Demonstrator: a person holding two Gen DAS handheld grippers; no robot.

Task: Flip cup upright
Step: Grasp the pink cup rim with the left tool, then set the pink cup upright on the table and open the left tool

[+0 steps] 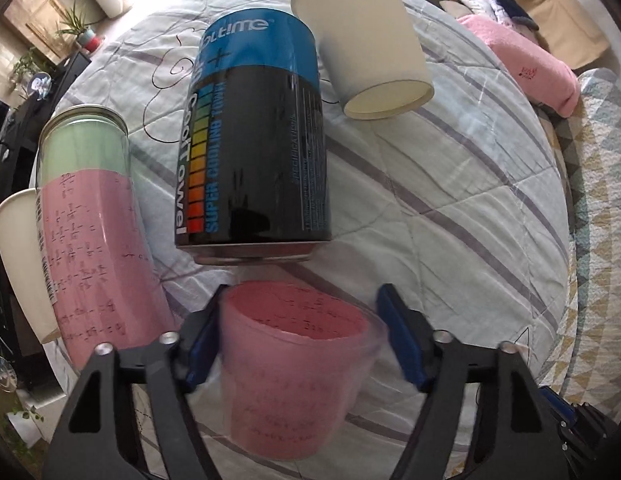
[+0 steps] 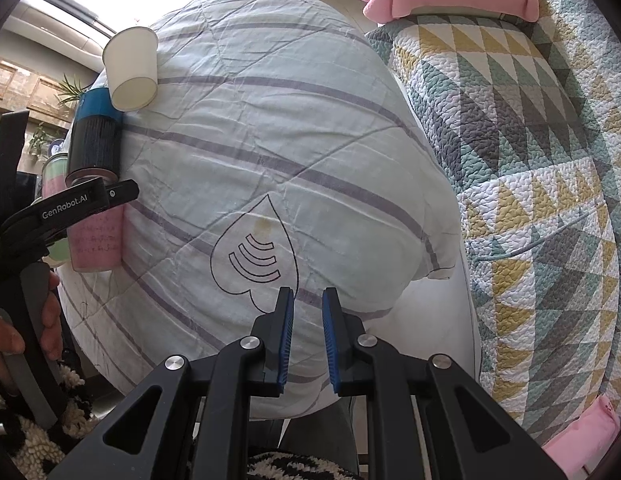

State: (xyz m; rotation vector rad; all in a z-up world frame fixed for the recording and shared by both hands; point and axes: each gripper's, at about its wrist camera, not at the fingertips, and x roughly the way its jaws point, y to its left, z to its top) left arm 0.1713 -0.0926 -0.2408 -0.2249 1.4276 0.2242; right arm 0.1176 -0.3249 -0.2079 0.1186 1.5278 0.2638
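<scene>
A clear plastic cup lined with pink paper (image 1: pixel 294 364) stands between the fingers of my left gripper (image 1: pixel 300 312), mouth up. The jaws are spread; the right pad (image 1: pixel 402 340) stands clear of the cup and the left pad (image 1: pixel 202 344) is at its wall. The cup is blurred. In the right wrist view the left gripper (image 2: pixel 110 194) shows at the left edge with the pink cup (image 2: pixel 96 240) beneath it. My right gripper (image 2: pixel 307 300) hangs over the table's front edge, empty, its jaws a narrow gap apart.
A black and blue can (image 1: pixel 254 148) stands just beyond the cup. A glass jar with pink and green paper (image 1: pixel 90 220) is at left, a white paper cup (image 1: pixel 18 256) behind it. Another white paper cup (image 1: pixel 366 40) is upside down farther back. The table wears a striped cloth (image 1: pixel 450 184).
</scene>
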